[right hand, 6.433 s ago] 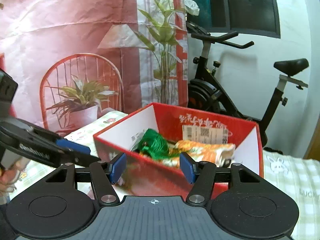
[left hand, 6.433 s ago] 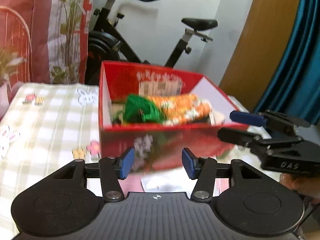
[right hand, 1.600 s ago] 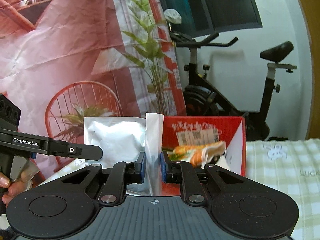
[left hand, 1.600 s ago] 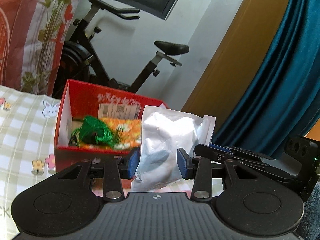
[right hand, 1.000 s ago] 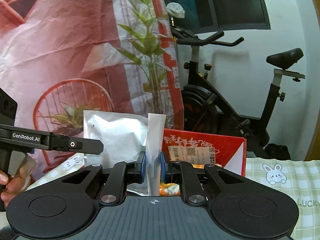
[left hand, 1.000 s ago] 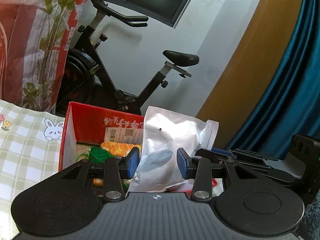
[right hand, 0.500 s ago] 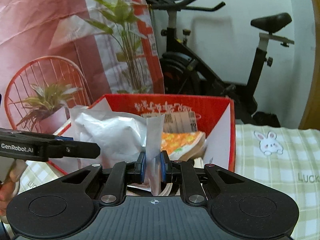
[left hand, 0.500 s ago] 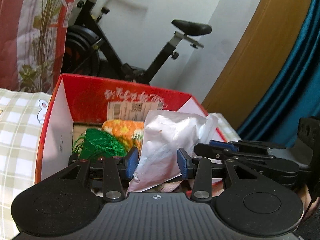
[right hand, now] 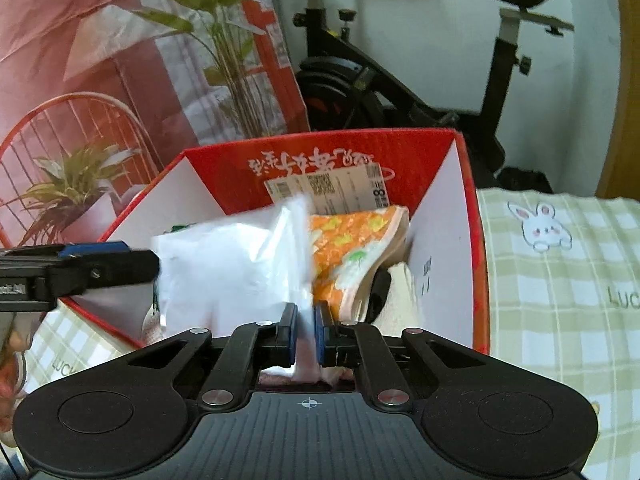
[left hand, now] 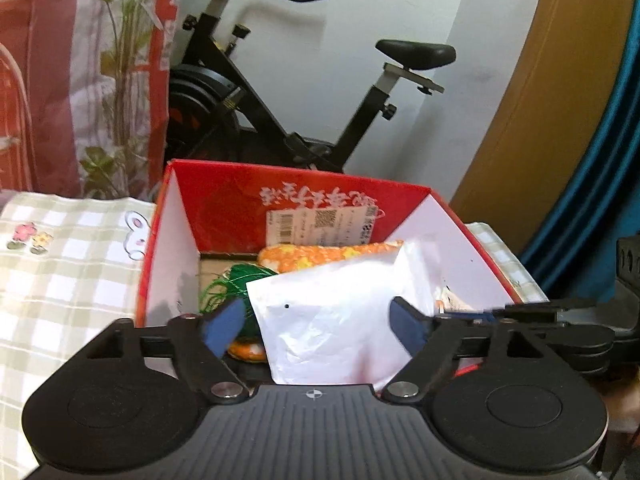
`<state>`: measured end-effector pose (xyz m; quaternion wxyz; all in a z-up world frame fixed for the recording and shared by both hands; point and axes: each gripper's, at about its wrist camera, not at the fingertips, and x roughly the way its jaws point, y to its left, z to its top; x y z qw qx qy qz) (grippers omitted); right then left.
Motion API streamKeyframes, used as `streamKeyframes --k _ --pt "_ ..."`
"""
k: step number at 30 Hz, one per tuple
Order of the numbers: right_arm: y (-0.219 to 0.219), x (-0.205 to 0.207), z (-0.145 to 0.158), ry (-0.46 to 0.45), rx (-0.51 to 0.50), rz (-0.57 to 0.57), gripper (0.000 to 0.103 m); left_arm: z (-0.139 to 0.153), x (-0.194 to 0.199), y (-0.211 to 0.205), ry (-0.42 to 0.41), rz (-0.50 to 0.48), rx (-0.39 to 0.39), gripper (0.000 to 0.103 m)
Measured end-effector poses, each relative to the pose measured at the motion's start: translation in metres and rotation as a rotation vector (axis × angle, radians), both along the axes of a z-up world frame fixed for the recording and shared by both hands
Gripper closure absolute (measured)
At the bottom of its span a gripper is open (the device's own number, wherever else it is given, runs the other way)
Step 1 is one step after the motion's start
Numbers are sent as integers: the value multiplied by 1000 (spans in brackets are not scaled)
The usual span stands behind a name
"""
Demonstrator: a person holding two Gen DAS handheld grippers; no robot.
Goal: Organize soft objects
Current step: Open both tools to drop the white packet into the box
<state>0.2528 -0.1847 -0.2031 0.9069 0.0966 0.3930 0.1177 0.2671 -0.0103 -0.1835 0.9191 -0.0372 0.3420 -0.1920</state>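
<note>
A white soft plastic pouch (left hand: 332, 320) hangs inside the open red box (left hand: 224, 196), over an orange floral cloth (left hand: 324, 252) and a green yarn bundle (left hand: 224, 288). My left gripper (left hand: 316, 326) is open, its blue pads spread on either side of the pouch. My right gripper (right hand: 306, 334) is shut on the pouch's edge (right hand: 240, 272) and holds it low in the red box (right hand: 468, 240). The orange cloth (right hand: 348, 248) lies behind it. The left gripper's fingers (right hand: 104, 264) reach in from the left in the right wrist view.
The box stands on a green checked tablecloth (left hand: 60, 272) with rabbit prints (right hand: 540, 232). An exercise bike (left hand: 280, 92) stands behind it, with a red printed backdrop (right hand: 100, 60) at left and a blue curtain (left hand: 600, 160) at right.
The left gripper has opened and let go of the pouch. The right gripper has carried the pouch further down into the red box.
</note>
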Motion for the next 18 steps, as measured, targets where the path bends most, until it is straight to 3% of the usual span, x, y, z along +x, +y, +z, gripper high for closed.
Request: streamKeyframes --k 4,10,16,18 --pt "5 -6 2 -3 -20 0 92 7 -4 2 -29 16 26 11" --pt "10 -17 11 -35 -71 -15 80 13 -13 6 -39 35 60 6" --pt "10 -37 25 -97 -112 -25 44 18 -35 13 -60 53 102 3" --pt "11 -46 28 -124 -133 -20 27 20 -43 17 -62 64 105 2"
